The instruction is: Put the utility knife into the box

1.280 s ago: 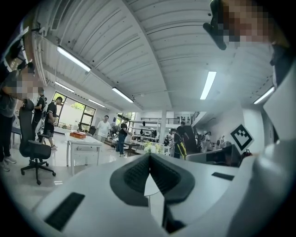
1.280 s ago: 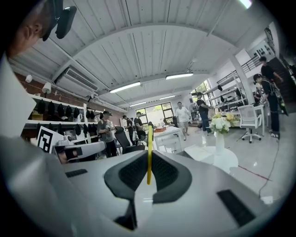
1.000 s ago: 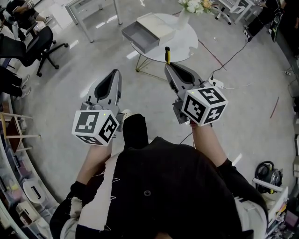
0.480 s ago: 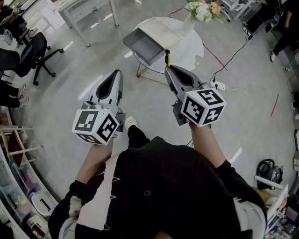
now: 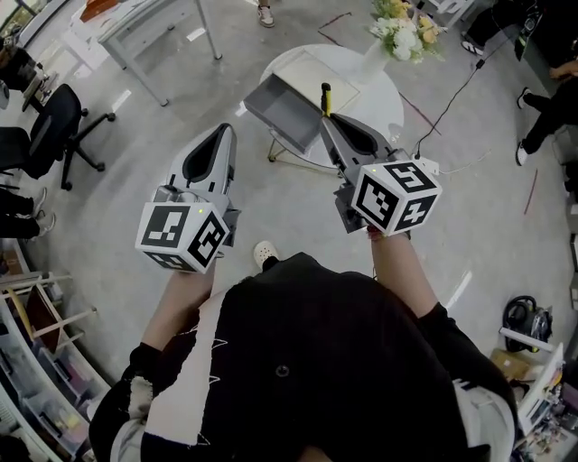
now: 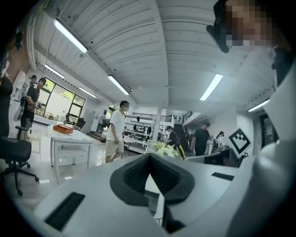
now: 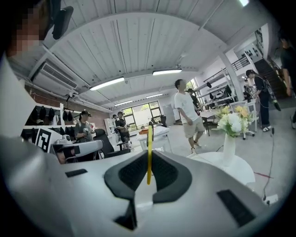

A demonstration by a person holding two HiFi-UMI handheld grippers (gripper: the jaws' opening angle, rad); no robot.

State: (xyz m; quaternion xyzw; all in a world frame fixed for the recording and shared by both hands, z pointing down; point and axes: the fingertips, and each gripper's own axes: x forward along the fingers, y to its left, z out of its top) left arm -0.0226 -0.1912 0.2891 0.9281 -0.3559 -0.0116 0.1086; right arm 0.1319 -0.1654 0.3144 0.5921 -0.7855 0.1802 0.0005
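Observation:
My right gripper [image 5: 327, 119] is shut on the utility knife [image 5: 325, 96], a yellow and black stick that points up out of its jaws. In the right gripper view the knife [image 7: 149, 150] stands upright between the dark pads [image 7: 133, 173]. Just beyond the knife tip, an open grey box [image 5: 287, 110] with a white lid part lies on a round white table [image 5: 384, 104]. My left gripper [image 5: 222, 132] hovers over the floor to the left of the table; it is shut with nothing in it, and its pads [image 6: 134, 176] meet.
A vase of flowers [image 5: 397, 34] stands at the table's far side, also in the right gripper view as a vase [image 7: 228, 141]. A black office chair [image 5: 50, 126] is at the left, a grey desk [image 5: 149, 23] behind. A person [image 7: 187, 113] walks nearby. A cable [image 5: 452, 95] runs across the floor at right.
The table and box have come closer and now lie right in front of the right gripper's knife. Both grippers keep their hold and pose.

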